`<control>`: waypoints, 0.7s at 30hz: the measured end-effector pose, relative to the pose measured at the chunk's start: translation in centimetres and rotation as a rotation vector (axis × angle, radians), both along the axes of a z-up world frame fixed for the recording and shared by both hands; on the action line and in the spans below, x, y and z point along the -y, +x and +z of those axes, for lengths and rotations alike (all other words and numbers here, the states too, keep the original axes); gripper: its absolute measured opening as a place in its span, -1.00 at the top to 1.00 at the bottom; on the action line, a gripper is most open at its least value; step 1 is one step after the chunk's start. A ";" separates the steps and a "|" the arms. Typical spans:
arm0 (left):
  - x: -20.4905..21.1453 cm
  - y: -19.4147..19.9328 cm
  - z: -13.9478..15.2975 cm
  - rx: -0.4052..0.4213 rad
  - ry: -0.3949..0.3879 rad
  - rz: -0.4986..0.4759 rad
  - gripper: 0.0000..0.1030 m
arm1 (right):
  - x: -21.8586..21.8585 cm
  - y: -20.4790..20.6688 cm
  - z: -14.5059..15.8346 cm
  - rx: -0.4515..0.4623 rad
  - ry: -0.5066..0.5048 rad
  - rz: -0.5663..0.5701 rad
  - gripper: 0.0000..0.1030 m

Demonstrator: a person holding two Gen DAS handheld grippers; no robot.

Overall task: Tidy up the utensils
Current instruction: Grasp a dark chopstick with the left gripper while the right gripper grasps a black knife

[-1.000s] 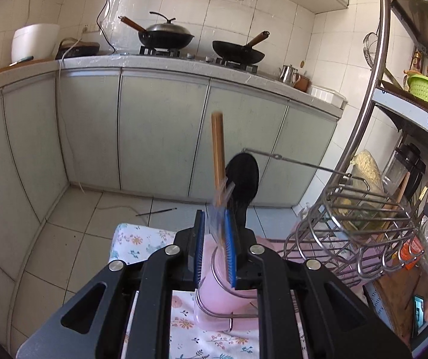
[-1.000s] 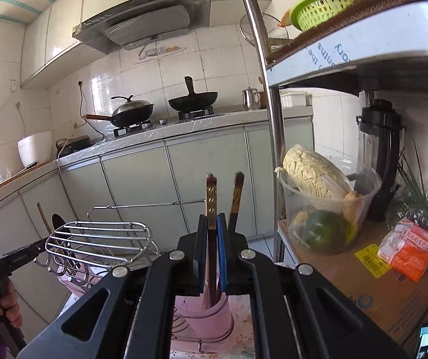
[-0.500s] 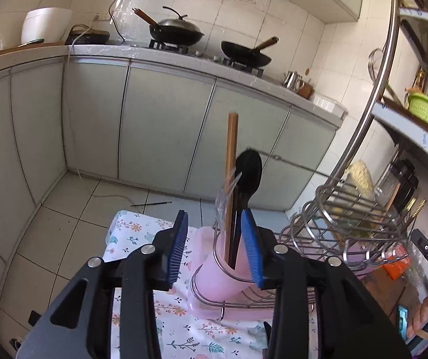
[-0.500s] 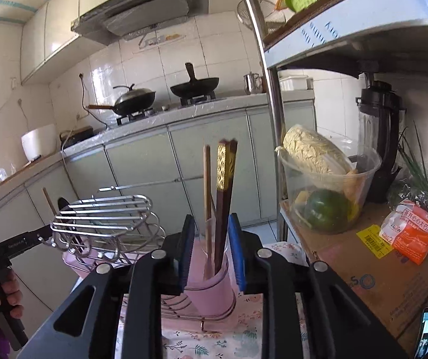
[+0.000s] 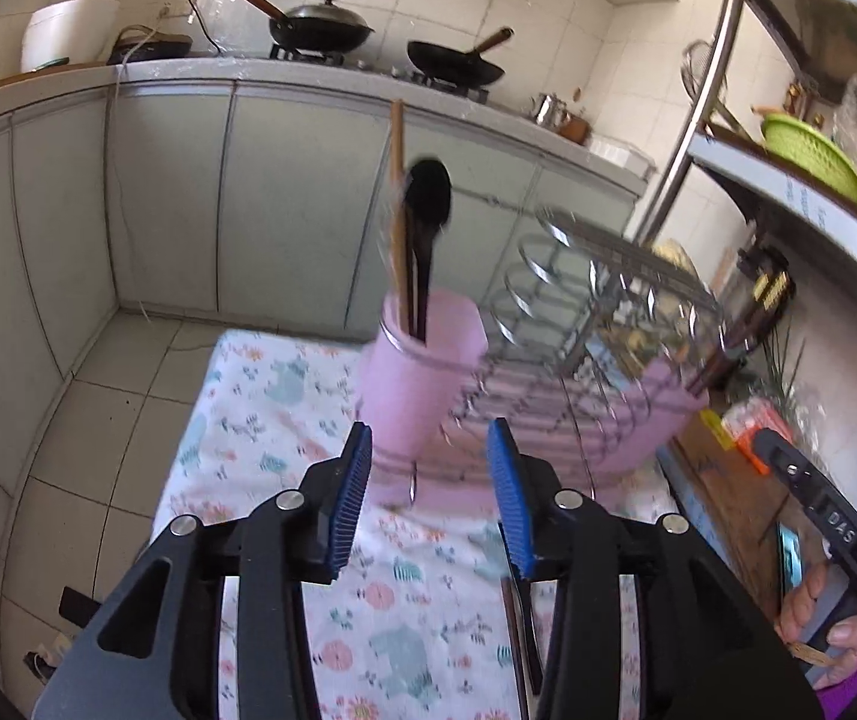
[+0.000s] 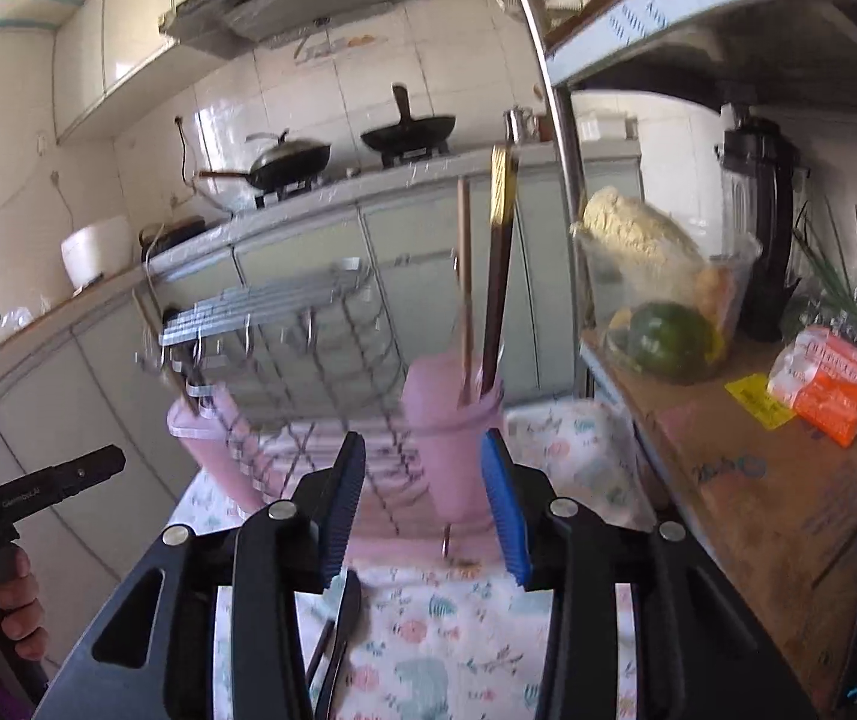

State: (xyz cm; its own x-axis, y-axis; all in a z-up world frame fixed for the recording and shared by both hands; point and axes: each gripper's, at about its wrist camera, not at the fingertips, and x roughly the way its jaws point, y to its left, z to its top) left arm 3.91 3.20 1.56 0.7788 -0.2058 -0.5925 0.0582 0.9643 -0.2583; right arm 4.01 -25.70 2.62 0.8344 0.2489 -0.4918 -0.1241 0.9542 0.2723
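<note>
A wire rack [image 5: 596, 300] with two pink cups stands on a floral cloth [image 5: 284, 420]. The left pink cup [image 5: 422, 378] holds a black spoon [image 5: 428, 204] and a wooden chopstick [image 5: 397, 192]. The right pink cup [image 6: 452, 450] holds dark chopsticks [image 6: 499, 264] and a wooden one [image 6: 464, 276]. My left gripper [image 5: 428, 492] is open and empty, just in front of the left cup. My right gripper [image 6: 422, 498] is open and empty, in front of the right cup. A dark utensil [image 6: 341, 642] lies on the cloth below the right gripper.
A metal shelf post [image 6: 554, 120] rises right of the rack. A cardboard box [image 6: 746, 480] carries a tub of vegetables [image 6: 662, 300] and an orange packet [image 6: 830, 384]. Grey cabinets [image 5: 248, 204] with woks on the stove stand behind.
Both grippers opened, released the utensils into the pink cups and drew back from the rack. The utensils now stand in the cups.
</note>
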 end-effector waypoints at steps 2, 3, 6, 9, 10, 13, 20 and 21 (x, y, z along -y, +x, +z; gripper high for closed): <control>0.6 -0.6 -1.1 -0.028 0.000 -0.021 0.22 | -0.2 -0.3 -1.1 -0.043 0.017 0.023 0.23; 0.9 -0.9 -1.7 -0.047 0.001 -0.034 0.22 | -0.2 -0.4 -1.6 -0.065 0.027 0.031 0.23; 2.2 -1.1 -3.2 -0.101 0.016 -0.076 0.22 | 0.1 -0.6 -3.1 -0.135 0.062 0.042 0.26; 3.4 -1.2 -4.4 -0.147 0.021 -0.126 0.43 | 0.5 -0.5 -4.7 -0.205 0.092 0.045 0.33; 4.0 -0.9 -5.0 -0.181 0.016 -0.153 0.44 | 0.6 -0.5 -5.2 -0.221 0.101 0.047 0.34; 5.4 0.1 -6.3 -0.254 0.019 -0.193 0.58 | 0.9 -0.5 -6.2 -0.247 0.109 0.055 0.40; 8.3 4.0 -10.5 -0.477 0.055 -0.246 0.61 | 2.5 -0.1 -7.9 -0.282 0.164 0.070 0.47; 8.7 4.5 -11.1 -0.501 0.062 -0.253 0.61 | 2.7 -0.1 -8.2 -0.287 0.172 0.073 0.47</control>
State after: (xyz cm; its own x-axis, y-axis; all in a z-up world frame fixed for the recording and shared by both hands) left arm 8.44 -5.54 -9.53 0.3297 -0.3022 -0.8944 0.1744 0.9506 -0.2570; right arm 3.95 -28.40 -5.56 0.6448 0.4027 -0.6497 -0.0853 0.8825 0.4624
